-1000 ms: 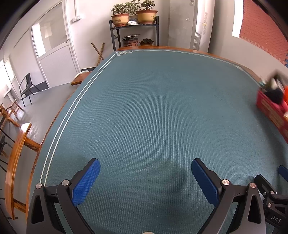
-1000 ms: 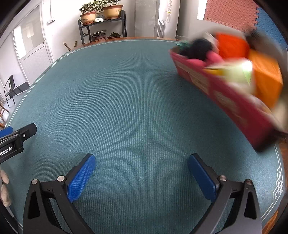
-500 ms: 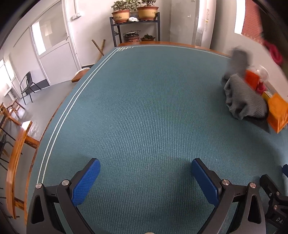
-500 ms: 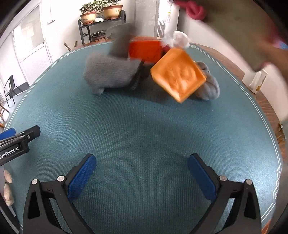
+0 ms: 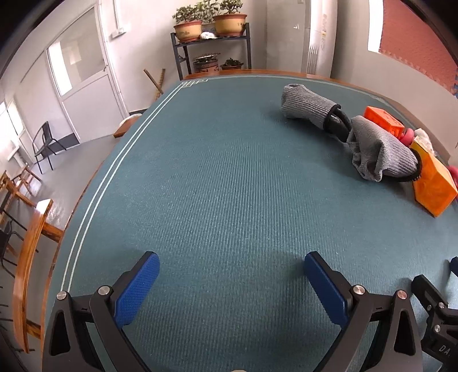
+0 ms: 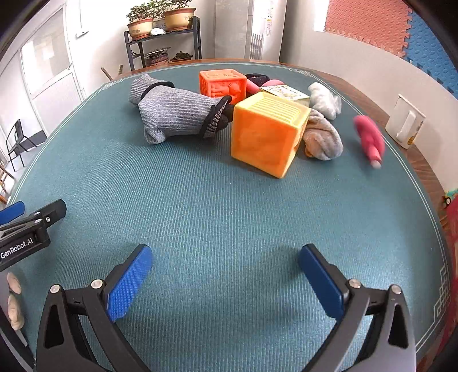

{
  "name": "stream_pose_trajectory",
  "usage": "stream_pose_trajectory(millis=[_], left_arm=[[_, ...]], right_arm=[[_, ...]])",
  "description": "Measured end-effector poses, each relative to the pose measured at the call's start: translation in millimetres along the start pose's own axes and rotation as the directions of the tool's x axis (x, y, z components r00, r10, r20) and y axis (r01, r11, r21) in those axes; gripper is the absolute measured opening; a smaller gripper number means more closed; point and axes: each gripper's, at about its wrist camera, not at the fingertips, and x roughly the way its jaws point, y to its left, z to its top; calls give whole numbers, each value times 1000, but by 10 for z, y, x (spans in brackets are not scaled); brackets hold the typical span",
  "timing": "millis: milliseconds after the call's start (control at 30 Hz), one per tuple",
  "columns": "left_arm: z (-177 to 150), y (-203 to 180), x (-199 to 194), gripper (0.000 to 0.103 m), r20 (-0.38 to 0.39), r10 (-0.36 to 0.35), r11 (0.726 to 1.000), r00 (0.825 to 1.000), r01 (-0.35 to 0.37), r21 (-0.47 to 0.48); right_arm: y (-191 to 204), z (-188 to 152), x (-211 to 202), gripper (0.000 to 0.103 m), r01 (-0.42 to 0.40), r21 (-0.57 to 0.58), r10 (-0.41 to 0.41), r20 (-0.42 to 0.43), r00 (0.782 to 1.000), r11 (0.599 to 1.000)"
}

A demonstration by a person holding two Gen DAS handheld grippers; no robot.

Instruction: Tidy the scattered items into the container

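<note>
Right wrist view: the right gripper (image 6: 223,274) hangs wide and empty over the worktop (image 6: 229,206); ahead lies the yellow cube (image 6: 266,134), grey gloves (image 6: 174,114) left of it. Container unseen; I judge straddling the cube squarely safest.

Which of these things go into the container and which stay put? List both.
To tidy:
grey knitted glove with black cuff
yellow-orange ribbed plastic cube
darker orange embossed cube
beige rolled sock
blurred pink toy
white crumpled wad

Just lying about:
white mug on the table's wooden rim
potted plants on the black shelf
</note>
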Motion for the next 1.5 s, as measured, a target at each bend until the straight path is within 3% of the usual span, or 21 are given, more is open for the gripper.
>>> stream_pose_trajectory(millis=[267, 533, 733, 1233, 1500], left_arm=[[-5, -85, -130, 102, 15, 28, 1000, 999, -28, -6], [131, -372, -288, 102, 43, -11, 999, 999, 9, 48], [275, -549, -361, 102, 71, -25, 995, 997, 18, 98], [231, -460, -267, 102, 58, -62, 996, 996, 58, 72], [291, -539, -307, 102, 72, -45, 996, 996, 39, 85]], right_arm=[[-81, -111, -104, 103, 0, 0, 0, 0, 1000, 1000], [-96, -165, -137, 102, -1, 1, 1, 2, 1000, 1000], [100, 25, 39, 102, 0, 0, 0, 1, 1000, 1000], [110, 81, 104, 103, 1, -2, -1, 1, 1000, 1000], [111, 89, 103, 103, -5, -3, 5, 1, 1000, 1000]])
